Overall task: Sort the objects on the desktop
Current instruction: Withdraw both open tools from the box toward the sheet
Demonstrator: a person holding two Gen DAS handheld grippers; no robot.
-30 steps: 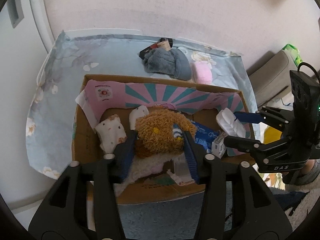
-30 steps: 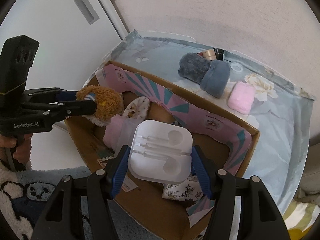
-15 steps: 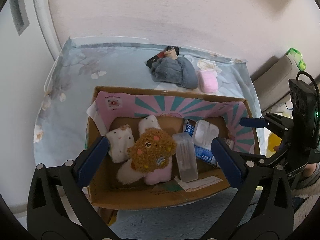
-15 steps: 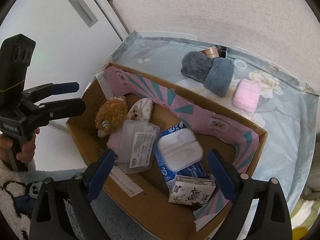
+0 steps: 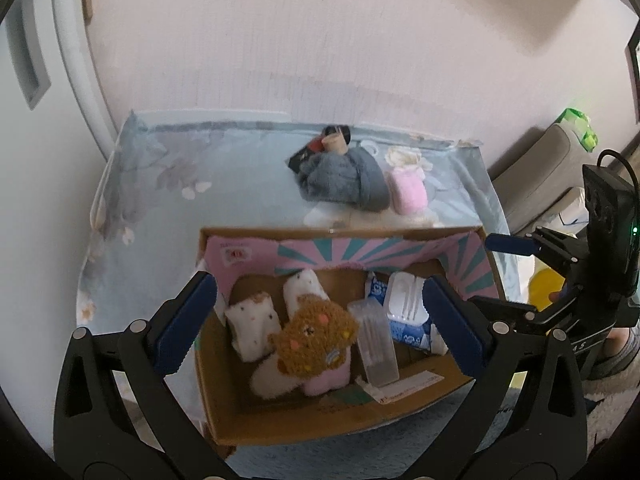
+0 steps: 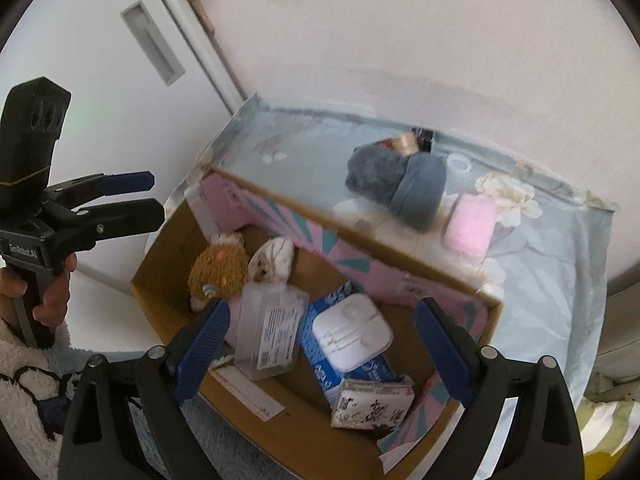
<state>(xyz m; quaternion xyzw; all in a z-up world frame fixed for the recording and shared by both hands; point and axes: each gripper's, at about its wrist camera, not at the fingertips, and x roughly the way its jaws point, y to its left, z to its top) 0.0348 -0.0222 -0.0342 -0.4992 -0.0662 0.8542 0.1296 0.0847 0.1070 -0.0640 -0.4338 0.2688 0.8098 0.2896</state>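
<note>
Both grippers lifted from box (image 5: 224, 412), jaws wide.

the blue packet (image 6: 344, 364) lies mostly under the white case (image 6: 351, 336), its print too small to read. the clear box (image 6: 270, 334) covers the plush toy's (image 6: 218, 274) lower half (its label is illegible). a dark item (image 5: 310, 152) is half hidden behind the grey cloth (image 5: 346, 180). both cameras cut off the gripper handles at the bottom edge, and the far table (image 6: 320, 148) is blurred.
</note>
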